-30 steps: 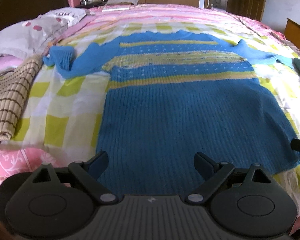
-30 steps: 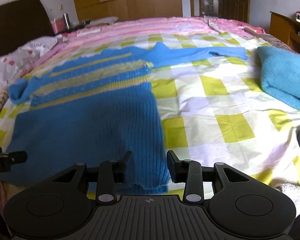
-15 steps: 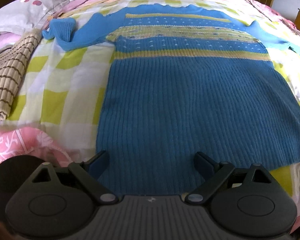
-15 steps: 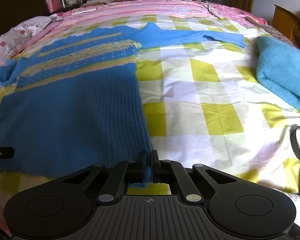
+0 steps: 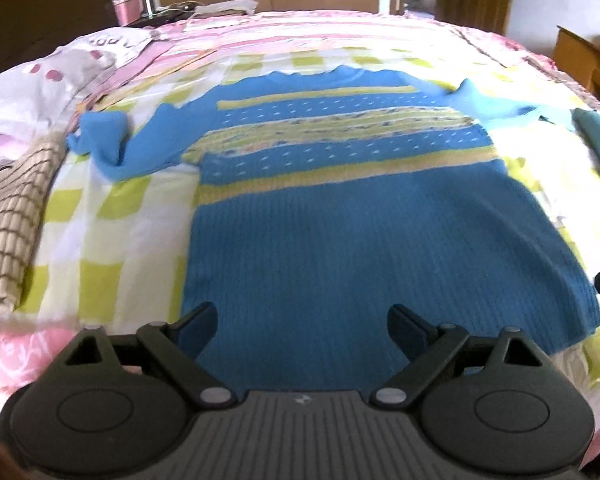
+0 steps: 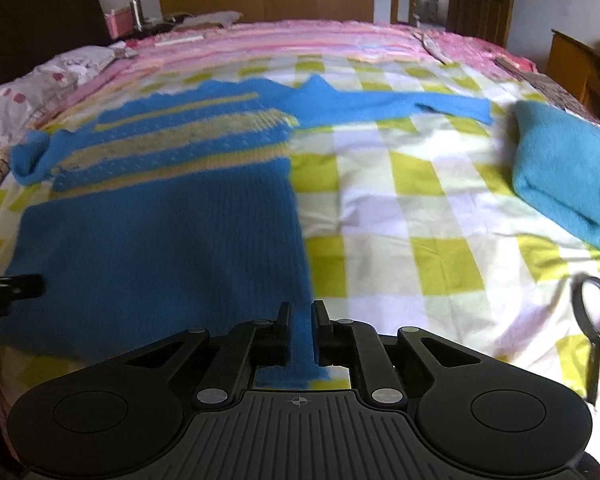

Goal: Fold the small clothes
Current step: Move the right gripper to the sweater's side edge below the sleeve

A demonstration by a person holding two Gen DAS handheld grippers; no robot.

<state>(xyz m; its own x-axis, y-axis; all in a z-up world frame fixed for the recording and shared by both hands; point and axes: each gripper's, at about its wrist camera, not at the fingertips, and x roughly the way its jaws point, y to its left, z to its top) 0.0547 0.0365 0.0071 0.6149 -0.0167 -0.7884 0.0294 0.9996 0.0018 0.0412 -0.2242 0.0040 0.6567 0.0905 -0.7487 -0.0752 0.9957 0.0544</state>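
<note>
Right wrist view: right gripper (image 6: 300,322) pinched narrow on the near hem corner of the blue sweater (image 6: 160,248), a strip of knit caught between the fingers. Sweater body spread flat ahead and to the left on the checked bedsheet (image 6: 400,216), one sleeve stretched far ahead to the right. Folded teal garment (image 6: 572,172) well off to the right; magnifying glass (image 6: 594,312) near on the right. Tip of the other gripper visible at far left, at the sweater's edge.

Left wrist view: left gripper (image 5: 302,334) spread wide, fingers just over the near hem of the blue sweater (image 5: 340,240), touching or not cannot be told. Striped yoke farther ahead, left sleeve bunched ahead-left. Beige striped garment (image 5: 8,224) far left, pillow (image 5: 40,80) beyond it.
</note>
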